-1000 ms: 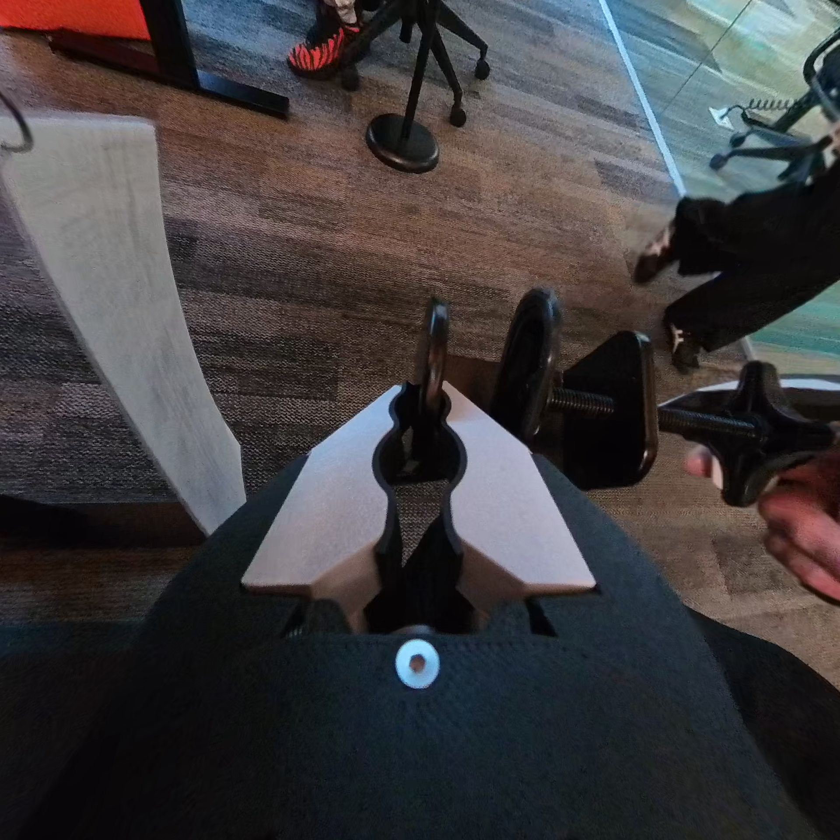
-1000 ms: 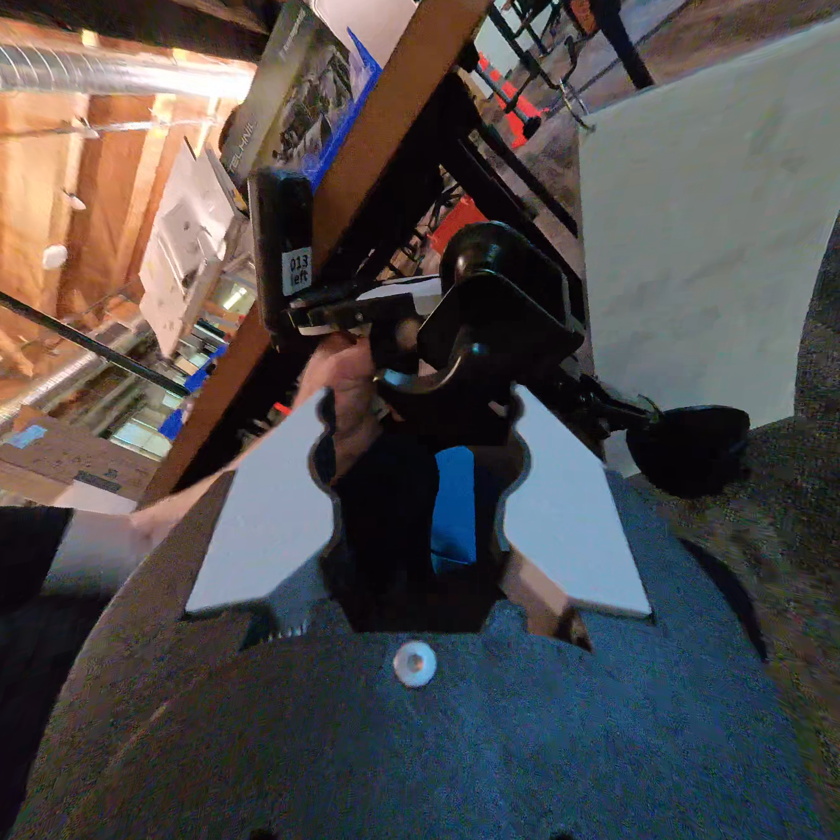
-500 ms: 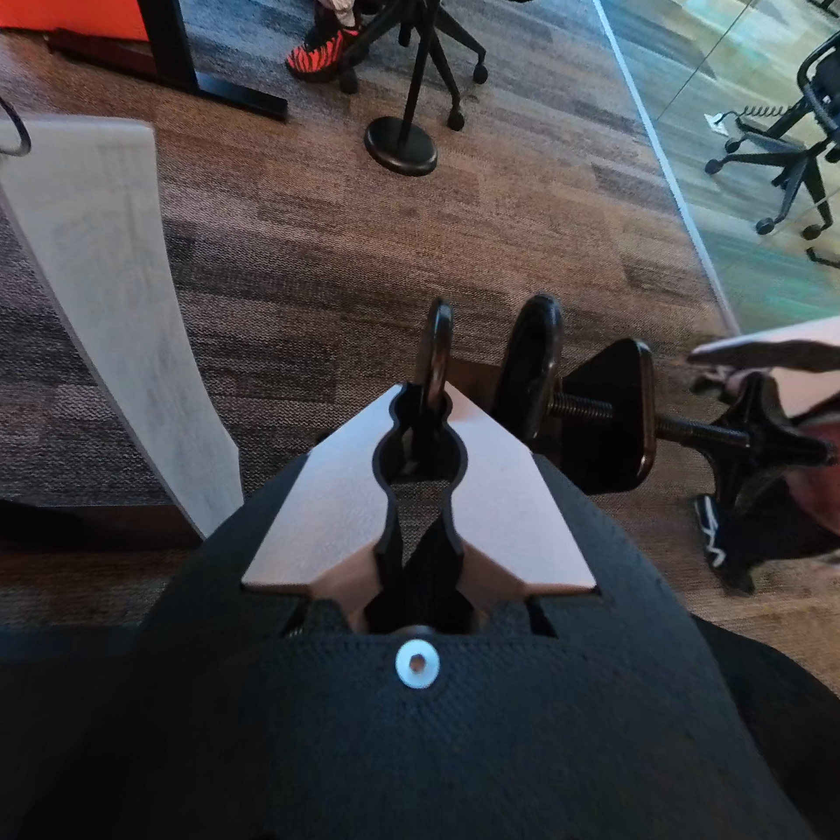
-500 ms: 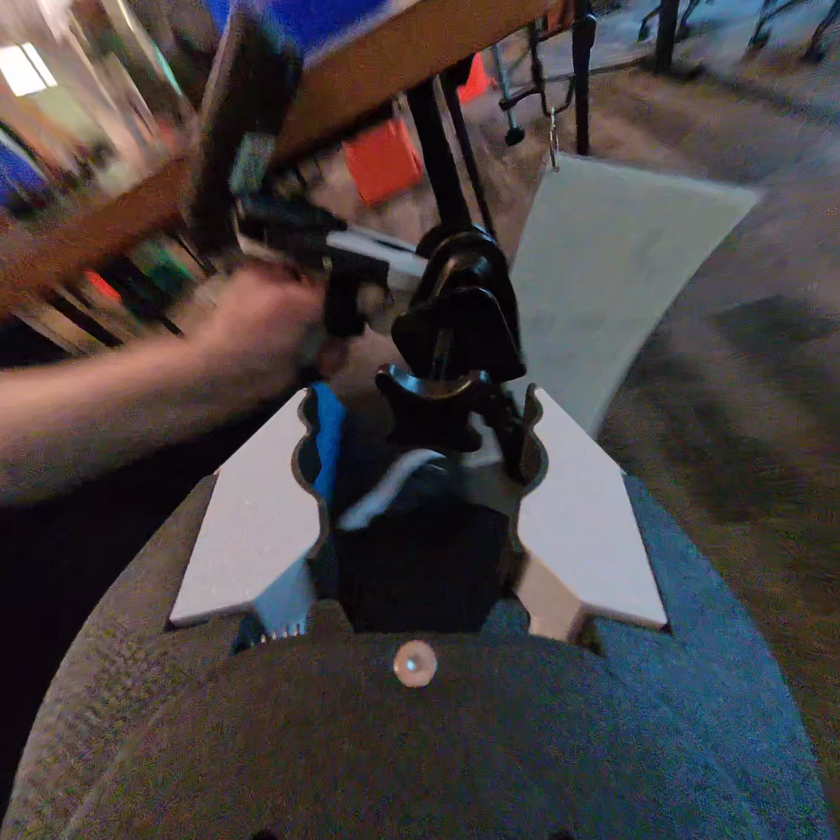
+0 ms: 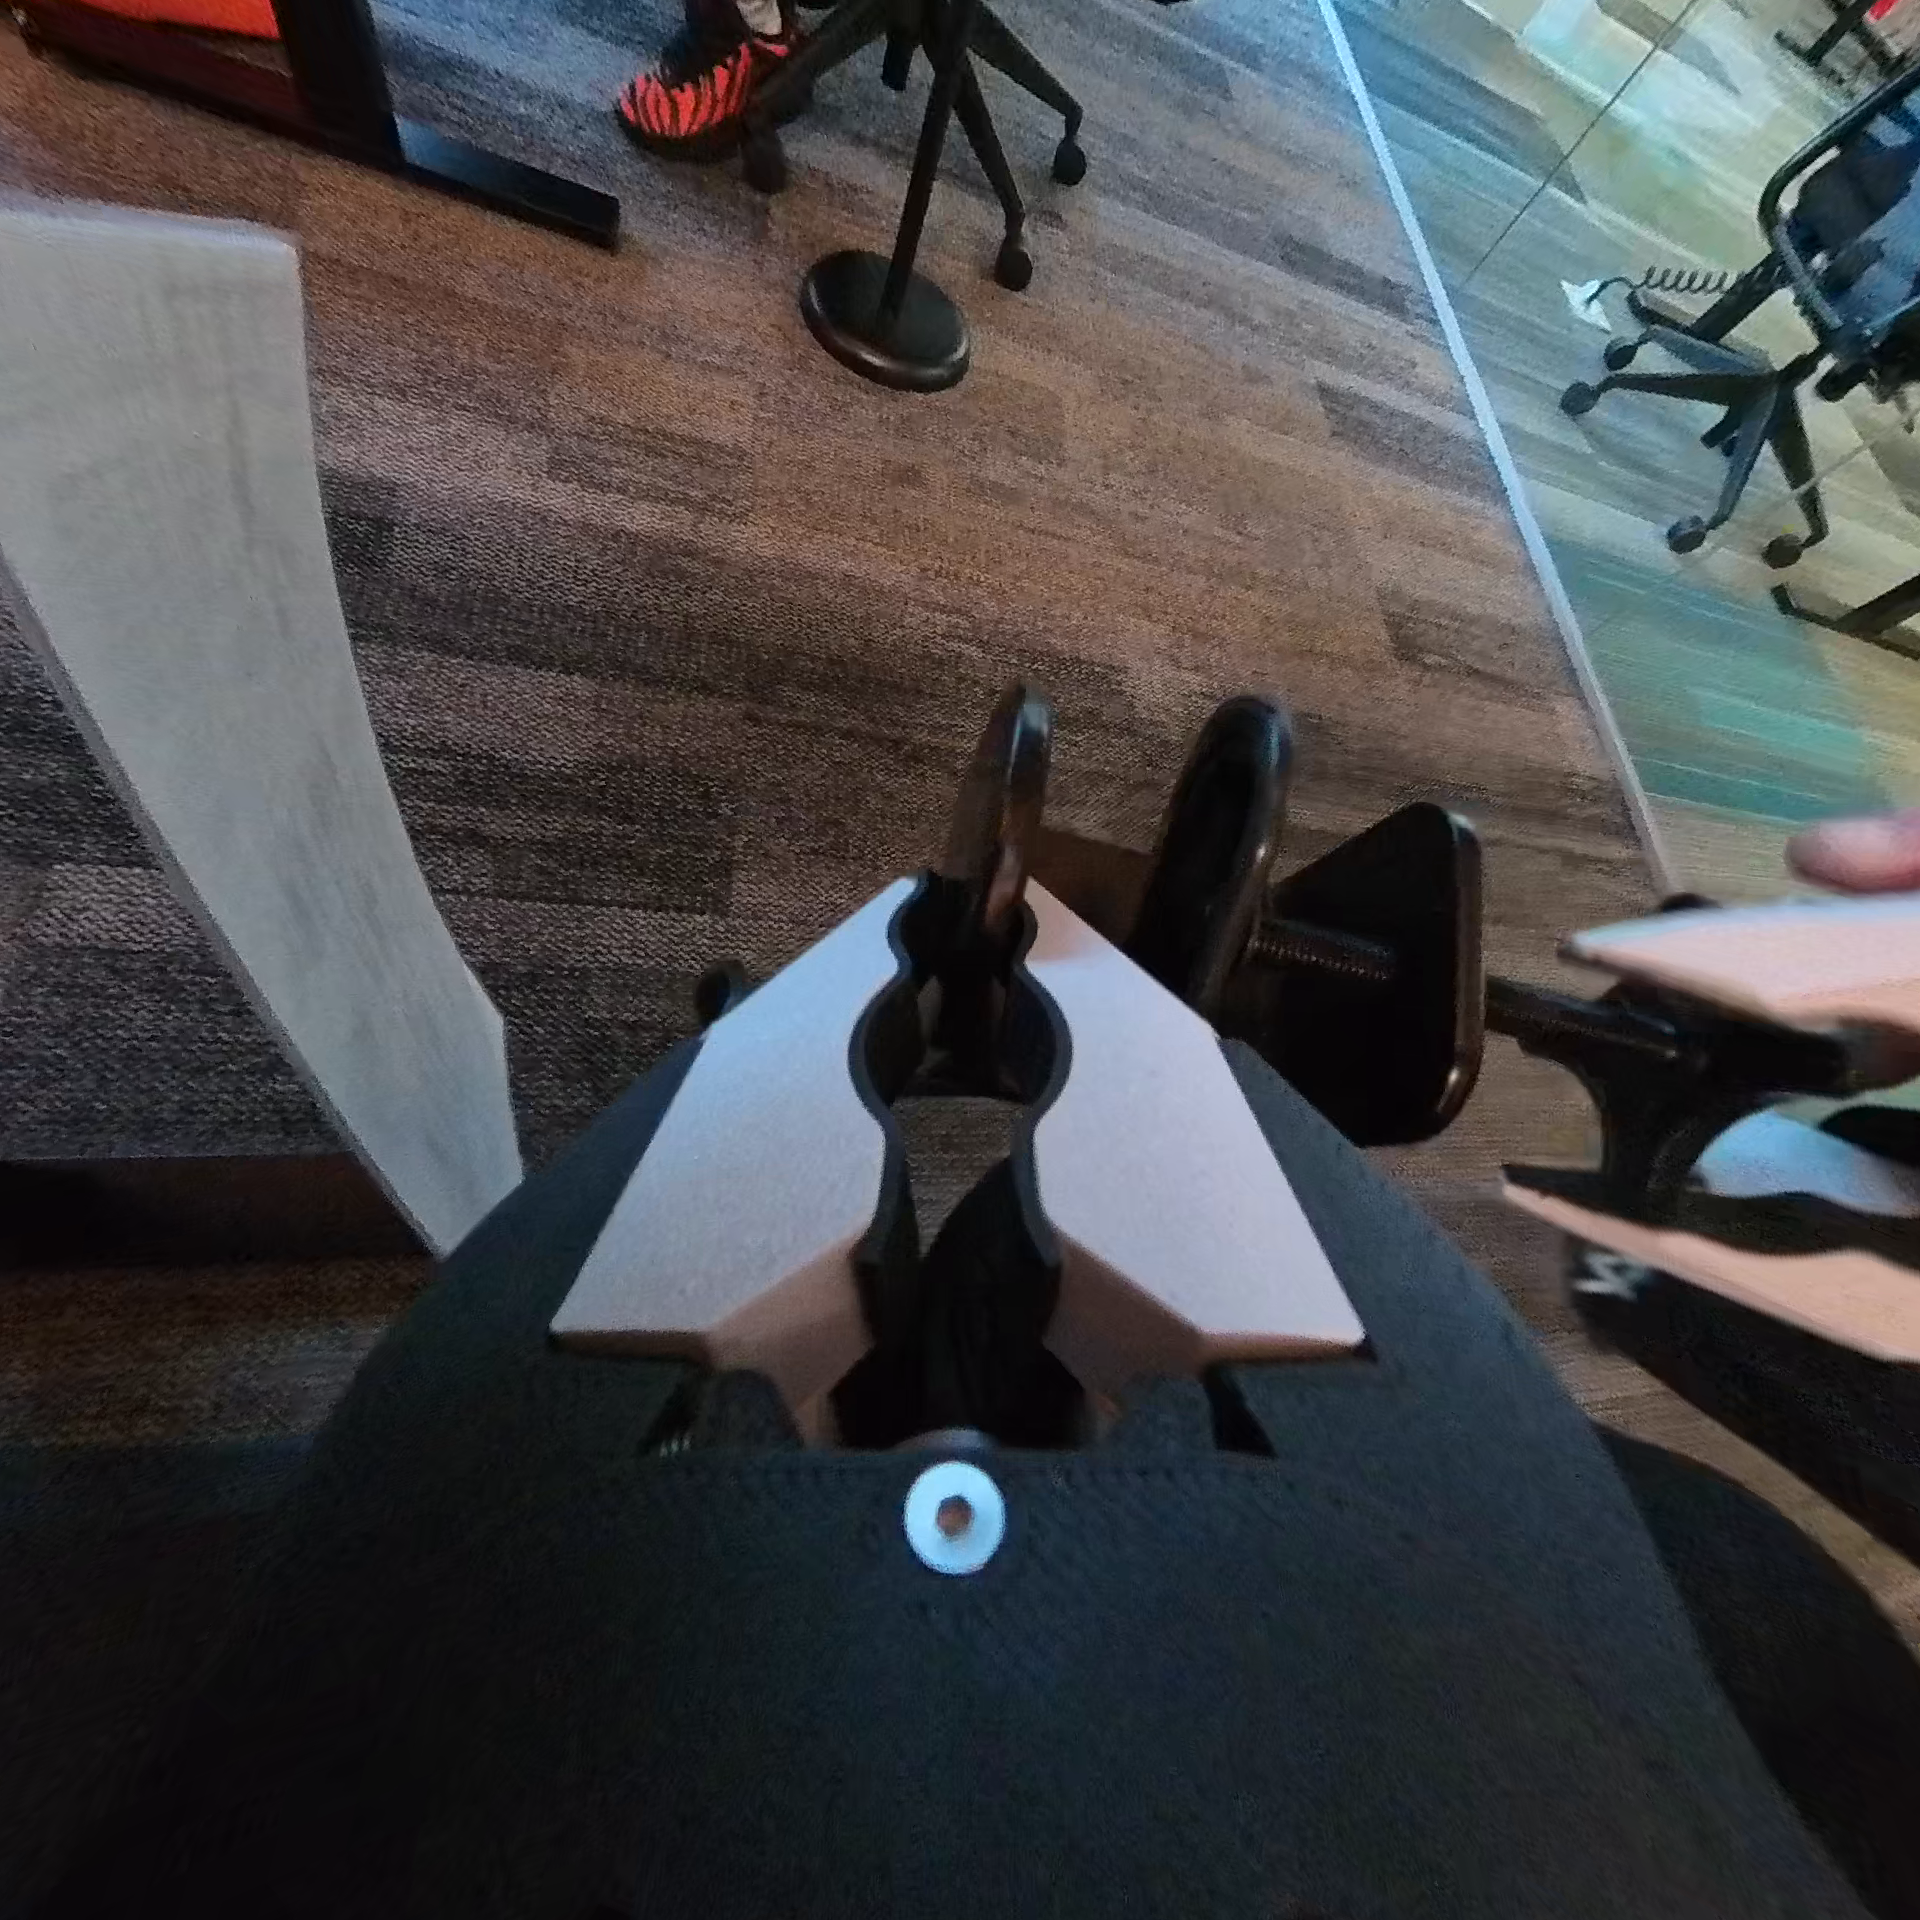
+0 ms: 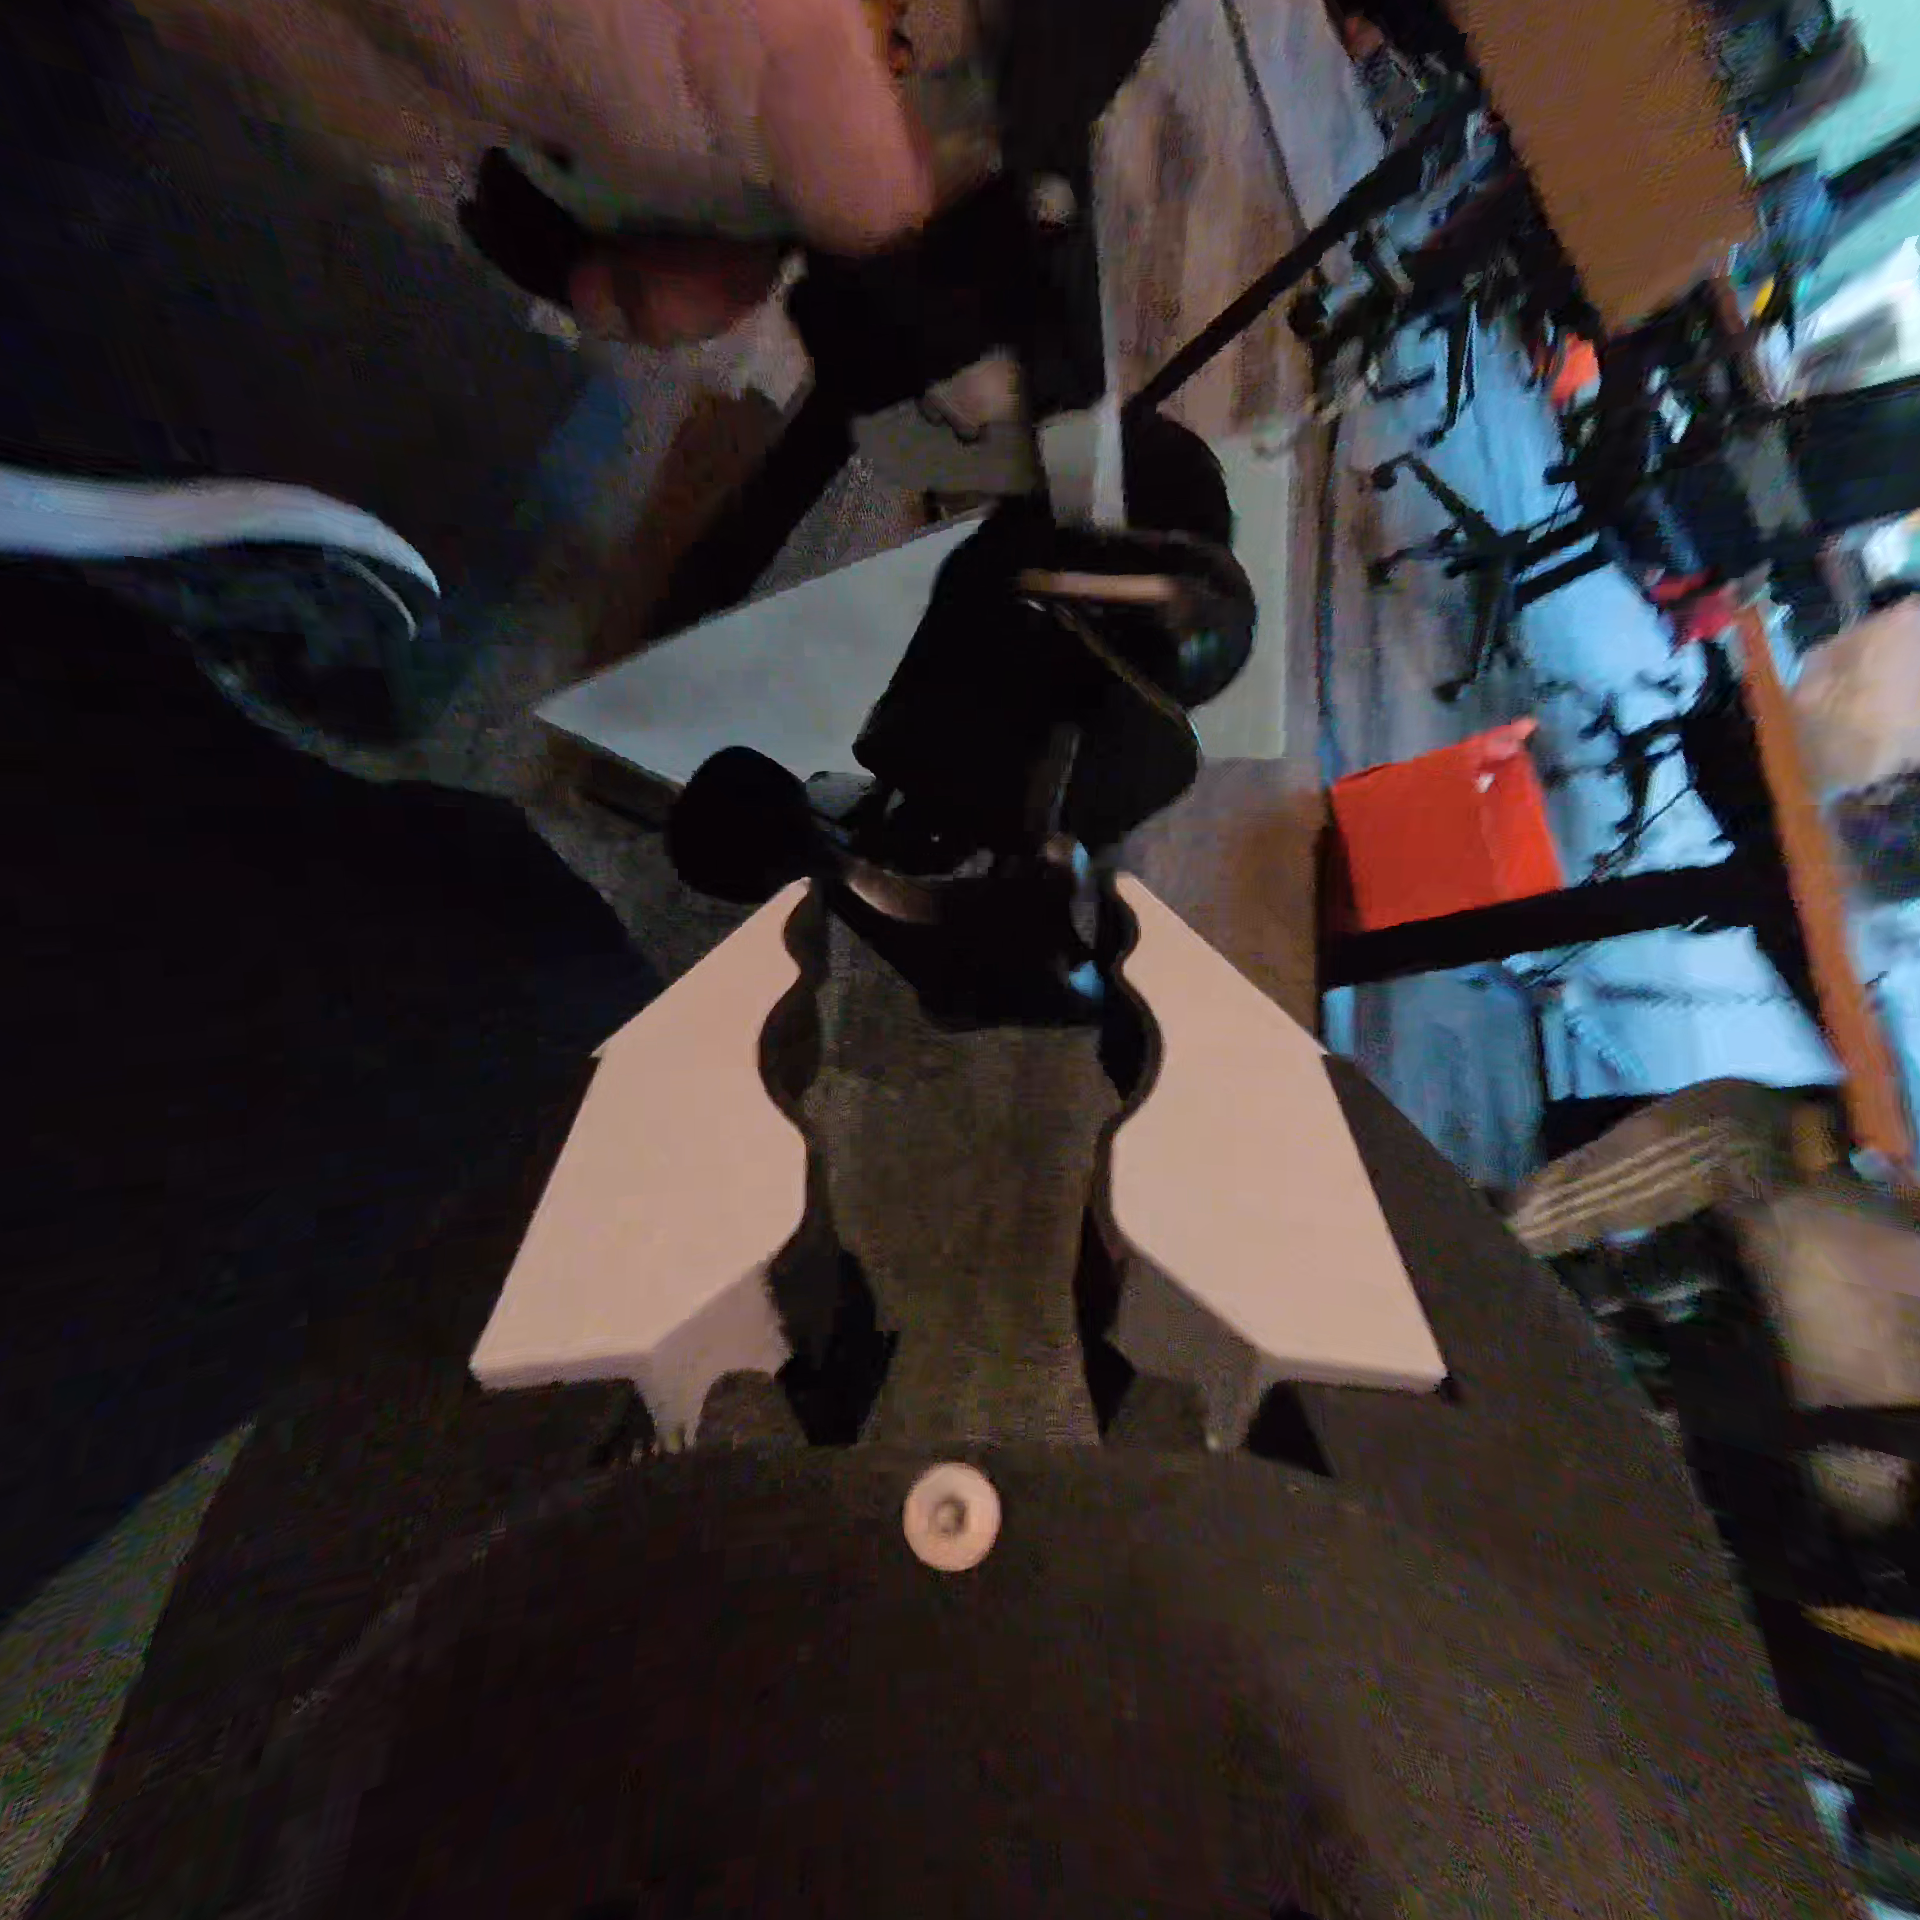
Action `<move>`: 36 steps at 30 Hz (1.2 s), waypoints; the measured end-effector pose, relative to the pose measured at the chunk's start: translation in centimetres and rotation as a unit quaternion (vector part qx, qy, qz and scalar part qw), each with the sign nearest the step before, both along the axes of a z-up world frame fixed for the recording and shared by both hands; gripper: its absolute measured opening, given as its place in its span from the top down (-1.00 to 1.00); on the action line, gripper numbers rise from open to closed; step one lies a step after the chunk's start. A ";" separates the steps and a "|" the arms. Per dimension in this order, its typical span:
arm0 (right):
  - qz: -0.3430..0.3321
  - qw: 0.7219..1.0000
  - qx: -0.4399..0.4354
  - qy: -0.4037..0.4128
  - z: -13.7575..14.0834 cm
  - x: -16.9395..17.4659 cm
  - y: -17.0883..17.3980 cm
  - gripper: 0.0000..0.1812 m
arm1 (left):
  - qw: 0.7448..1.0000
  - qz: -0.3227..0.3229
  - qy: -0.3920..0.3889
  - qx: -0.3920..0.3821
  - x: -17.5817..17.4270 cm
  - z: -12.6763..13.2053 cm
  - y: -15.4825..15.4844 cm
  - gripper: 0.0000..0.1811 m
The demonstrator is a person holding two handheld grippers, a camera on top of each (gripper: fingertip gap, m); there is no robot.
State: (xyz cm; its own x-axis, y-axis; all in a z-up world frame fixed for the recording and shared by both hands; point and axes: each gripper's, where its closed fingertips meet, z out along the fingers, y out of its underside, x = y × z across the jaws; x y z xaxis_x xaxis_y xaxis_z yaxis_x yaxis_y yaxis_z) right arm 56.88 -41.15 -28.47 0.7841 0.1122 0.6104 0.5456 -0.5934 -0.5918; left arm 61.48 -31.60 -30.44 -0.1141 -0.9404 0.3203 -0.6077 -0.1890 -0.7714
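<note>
L gripper [image 5: 961, 935]: jaws nearly together, clamped on a thin black plate/ring [image 5: 1003, 800] that stands on edge between the tips. We take this for one end of a black screw clamp [image 5: 1351, 966]: a second round pad [image 5: 1226, 821] sits just right of the gripped part, then a threaded rod through a wedge-shaped body, then a knob at far right. Held edge-on, prob. so the clamp's screw axis runs sideways and the knob end stays reachable from the right. That's our reading, not a thing seen.

R gripper [image 6: 961, 935]: jaws apart, wide gap, carpet visible between them. Tips flank the dark clamp body [image 6: 1029, 748], but pic is blurred; we can't tell if the pads touch it. In the L view the R gripper's pale fingers [image 5: 1745, 956] sit above and below the knob end, apart, not clearly pinching.

Outward, L view: white curved panel [image 5: 208, 675] at left, standing over brown-grey carpet [image 5: 727, 540]. Beyond it a round black stand base [image 5: 883, 322], a chair base w/ castors, a red-and-black striped shoe [image 5: 696, 99]. Far right, an office chair [image 5: 1766, 312] on a paler floor past a white line.

R view: camera rolled hard, scene tilted. Same white panel behind the clamp, a red box [image 6: 1439, 821] under black table legs, a hand [image 6: 727, 135] at the top, heavily blurred.

Writing: a white mark on a dark patch at the right edge of the L view, too small and cut off to read. No other labels or brands legible.
</note>
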 end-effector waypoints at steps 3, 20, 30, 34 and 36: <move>-0.078 0.936 0.149 0.308 1.9 0.5 -1.4 0.06 | 1.000 0.004 -0.001 0.011 0.0 -0.1 0.1 0.93; 0.005 0.996 -0.016 0.088 0.0 0.0 -0.8 0.31 | 0.999 -0.020 -0.016 -0.037 0.2 0.5 -1.6 0.92; -0.084 0.672 0.260 0.688 1.9 0.1 -1.9 0.10 | 1.000 -0.014 -0.019 -0.018 0.2 0.7 -0.9 0.93; -0.087 0.784 0.239 0.567 1.5 -1.1 -0.4 0.50 | 0.999 -0.034 -0.012 0.003 0.1 0.2 -2.2 0.90; -0.090 0.831 0.221 0.503 1.7 -0.4 -0.5 0.64 | 0.999 -0.038 -0.012 -0.001 0.0 0.2 -2.4 0.90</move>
